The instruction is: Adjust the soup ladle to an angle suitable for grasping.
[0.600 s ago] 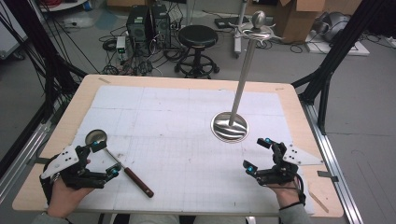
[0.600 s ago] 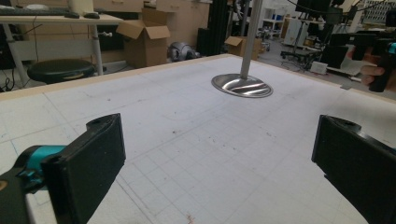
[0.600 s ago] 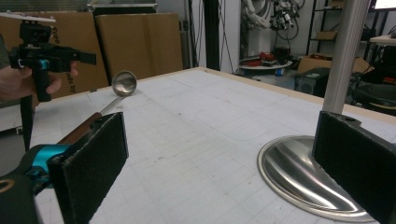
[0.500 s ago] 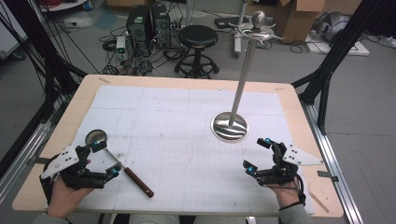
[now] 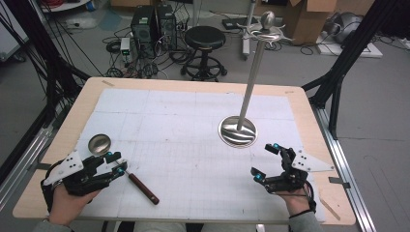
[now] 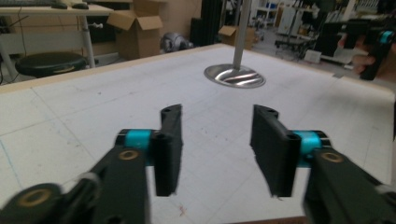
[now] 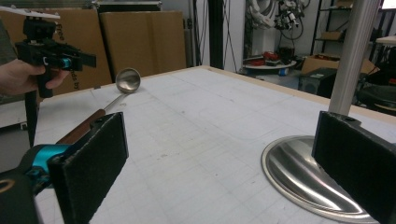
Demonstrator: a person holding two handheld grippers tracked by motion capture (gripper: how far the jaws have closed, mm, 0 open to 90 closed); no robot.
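My left gripper (image 5: 116,163) hangs low over the near left of the desk (image 5: 193,84), fingers (image 6: 169,144) wide with nothing between them. Just beneath it lies the small steel ladle with a dark red-brown wooden handle (image 5: 121,166): bowl toward the far left, handle running toward me and to the right. The fingertips sit over the thin metal neck.

My right gripper (image 5: 267,162) waits near the right edge, fingers (image 7: 91,161) wide too, empty, just beside the round polished base of the tall steel hanging stand (image 5: 238,130).

Risks as I judge them:
- The neck is slim and flat on the sheet; closing too high misses it, too low jams the fingertips into the desk.
- An off-centre pinch could let the heavy bowl swing or roll the ladle.
- The stand is top-heavy; a nudge from my right gripper could rock it.
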